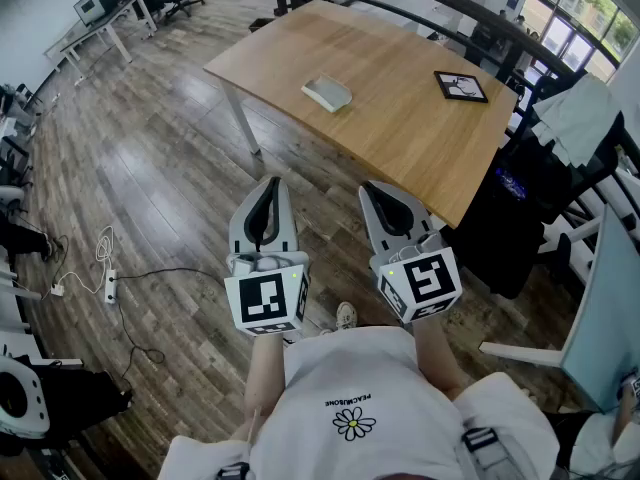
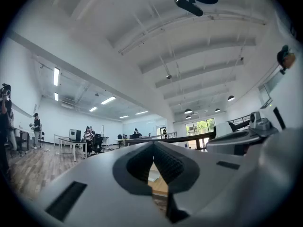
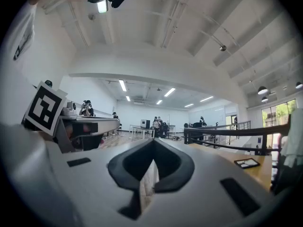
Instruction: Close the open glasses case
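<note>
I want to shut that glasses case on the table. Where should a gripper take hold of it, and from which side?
Probably the long near edge of the glasses case, coming from the near side of the table: it lies flat, long side toward that edge. Lid and hinge are too small to see.

White T-shirt [image 1: 345,388], daisy print [image 1: 353,423] on chest. Left gripper [image 1: 271,184], right gripper [image 1: 374,188]: pale grey shells, black pads, black-and-white marker cubes [image 1: 267,300].
</note>
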A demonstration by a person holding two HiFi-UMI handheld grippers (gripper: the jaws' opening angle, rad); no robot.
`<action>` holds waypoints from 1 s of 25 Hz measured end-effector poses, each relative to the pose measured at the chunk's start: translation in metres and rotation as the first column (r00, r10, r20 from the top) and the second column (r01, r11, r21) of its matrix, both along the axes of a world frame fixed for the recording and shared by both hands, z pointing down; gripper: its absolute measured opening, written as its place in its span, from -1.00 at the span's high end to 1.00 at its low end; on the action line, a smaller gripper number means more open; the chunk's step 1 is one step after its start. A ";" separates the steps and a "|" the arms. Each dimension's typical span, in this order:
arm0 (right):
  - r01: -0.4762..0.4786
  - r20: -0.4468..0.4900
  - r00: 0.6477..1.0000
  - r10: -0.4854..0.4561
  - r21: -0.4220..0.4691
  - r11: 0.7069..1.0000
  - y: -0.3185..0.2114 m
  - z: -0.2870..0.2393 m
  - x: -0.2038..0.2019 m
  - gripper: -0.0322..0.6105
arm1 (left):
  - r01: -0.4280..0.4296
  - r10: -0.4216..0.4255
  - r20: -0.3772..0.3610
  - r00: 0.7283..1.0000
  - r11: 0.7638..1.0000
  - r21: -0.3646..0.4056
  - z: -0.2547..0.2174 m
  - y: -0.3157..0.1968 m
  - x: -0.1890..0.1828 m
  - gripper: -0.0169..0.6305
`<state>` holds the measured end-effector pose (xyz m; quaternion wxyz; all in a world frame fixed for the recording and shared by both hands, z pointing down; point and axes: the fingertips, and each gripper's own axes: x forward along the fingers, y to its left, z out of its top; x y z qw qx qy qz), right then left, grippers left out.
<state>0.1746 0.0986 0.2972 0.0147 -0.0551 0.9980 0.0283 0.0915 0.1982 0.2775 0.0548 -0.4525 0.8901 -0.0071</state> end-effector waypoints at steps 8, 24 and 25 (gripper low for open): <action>0.012 -0.006 1.000 -0.013 -0.012 1.000 0.003 0.006 -0.003 0.89 | 0.005 -0.005 -0.002 1.000 1.000 0.002 0.002 0.003 -0.005 0.90; 0.042 0.012 0.999 -0.041 -0.050 0.998 -0.025 0.020 -0.034 0.88 | 0.045 -0.045 -0.010 0.999 0.999 -0.016 0.018 -0.019 -0.042 0.90; 0.045 0.021 0.999 -0.044 -0.084 0.995 -0.029 0.024 -0.037 0.88 | 0.049 -0.049 -0.011 0.999 0.999 -0.018 0.020 -0.021 -0.044 0.90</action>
